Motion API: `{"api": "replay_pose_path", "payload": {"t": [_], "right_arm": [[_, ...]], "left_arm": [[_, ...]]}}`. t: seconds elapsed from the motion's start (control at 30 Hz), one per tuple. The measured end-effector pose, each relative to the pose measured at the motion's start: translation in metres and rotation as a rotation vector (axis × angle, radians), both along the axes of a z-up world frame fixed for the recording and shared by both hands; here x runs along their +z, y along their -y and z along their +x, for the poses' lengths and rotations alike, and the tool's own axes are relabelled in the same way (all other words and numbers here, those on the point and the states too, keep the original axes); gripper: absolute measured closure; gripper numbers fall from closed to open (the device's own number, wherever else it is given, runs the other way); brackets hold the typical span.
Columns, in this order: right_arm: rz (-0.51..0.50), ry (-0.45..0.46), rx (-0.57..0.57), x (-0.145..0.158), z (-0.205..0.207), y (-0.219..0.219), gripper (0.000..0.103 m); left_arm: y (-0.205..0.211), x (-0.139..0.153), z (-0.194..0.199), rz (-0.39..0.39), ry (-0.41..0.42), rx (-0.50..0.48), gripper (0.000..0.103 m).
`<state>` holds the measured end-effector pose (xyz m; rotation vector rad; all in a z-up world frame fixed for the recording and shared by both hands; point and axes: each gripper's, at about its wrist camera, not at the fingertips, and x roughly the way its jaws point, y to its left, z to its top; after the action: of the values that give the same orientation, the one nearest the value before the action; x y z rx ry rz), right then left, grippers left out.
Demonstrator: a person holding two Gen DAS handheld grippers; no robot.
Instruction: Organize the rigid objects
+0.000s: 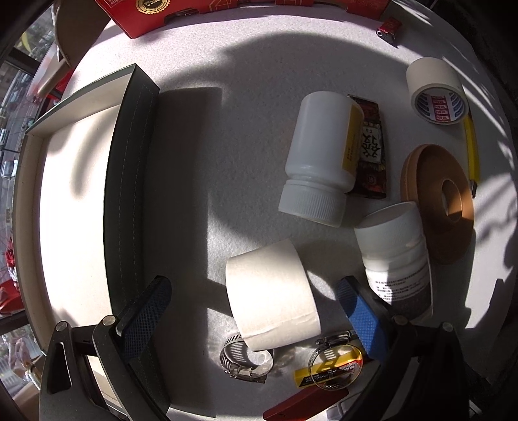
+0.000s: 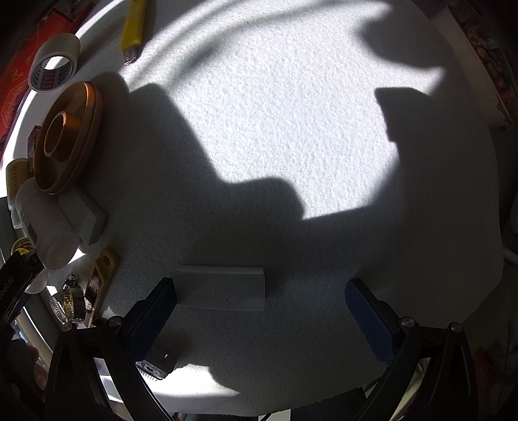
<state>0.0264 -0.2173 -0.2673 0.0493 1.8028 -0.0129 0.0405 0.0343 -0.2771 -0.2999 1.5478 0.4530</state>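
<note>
Two views show a white felt-like worktop [image 1: 252, 107] strewn with small rigid things. From the left wrist, the left tongs [image 1: 255, 311] stand wide apart around a roll of white tape [image 1: 272, 298] lying on its side, without touching it. Just below the roll lie two metal hose clamps [image 1: 246, 358], one of them over a yellow and black labelled item whose print is too small to read. Farther off, a white bottle [image 1: 319, 155] with a yellow label lies on its side against a dark packet [image 1: 372, 149] printed with Chinese characters; a second white bottle [image 1: 396, 252] with fine black print leans by a brown tape disc [image 1: 440, 194]. Another tape roll [image 1: 435, 90] shows "HN DL" on its core, beside a yellow utility knife [image 1: 471, 145]. An empty dark-walled box [image 1: 129, 181] sits to the left, and a red carton with a gold seal lies at the top edge. From the right wrist, the right tongs [image 2: 259, 317] are spread open, gripping nothing; a small white block [image 2: 220, 288] lies between the fingers, touching the left-hand one. The brown disc [image 2: 68, 136] and yellow knife [image 2: 132, 29] appear at far left.
</note>
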Motion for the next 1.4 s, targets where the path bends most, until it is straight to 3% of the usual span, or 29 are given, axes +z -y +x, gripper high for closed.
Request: {"api": "replay_pose_path", "payload": {"t": [0.03,0.17,0.53,0.6,0.8,0.87,1.17,1.27,1.4], "right_arm": [[0.007,0.000,0.003,-0.013,0.013,-0.005,0.000],[0.009,-0.010,0.014,-0.013,0.031,0.009,0.000],[0.009,-0.017,0.016,-0.015,0.041,0.016,0.000],[0.008,-0.015,0.015,-0.015,0.042,0.018,0.000],[0.007,-0.012,0.012,-0.014,0.042,0.018,0.000],[0.005,-0.013,0.011,-0.013,0.043,0.015,0.000],[0.007,-0.013,0.010,-0.012,0.042,0.016,0.000],[0.008,-0.014,0.009,-0.012,0.042,0.017,0.000],[0.008,-0.014,0.010,-0.012,0.042,0.017,0.000]], "left_arm": [[-0.002,-0.001,0.000,-0.005,0.002,0.000,0.000],[-0.017,-0.015,-0.002,-0.073,0.031,0.038,0.000],[-0.039,-0.019,0.004,-0.089,-0.007,0.028,0.000],[-0.021,-0.026,0.008,-0.088,-0.005,0.023,0.000],[-0.017,0.005,0.016,-0.072,0.014,0.024,0.000],[-0.005,-0.008,0.005,-0.072,0.015,0.012,0.000],[0.002,-0.012,0.002,-0.070,0.010,-0.037,0.000],[0.000,-0.016,0.004,-0.088,-0.028,-0.004,0.000],[-0.010,-0.031,0.011,-0.180,-0.183,0.092,0.000]]}}
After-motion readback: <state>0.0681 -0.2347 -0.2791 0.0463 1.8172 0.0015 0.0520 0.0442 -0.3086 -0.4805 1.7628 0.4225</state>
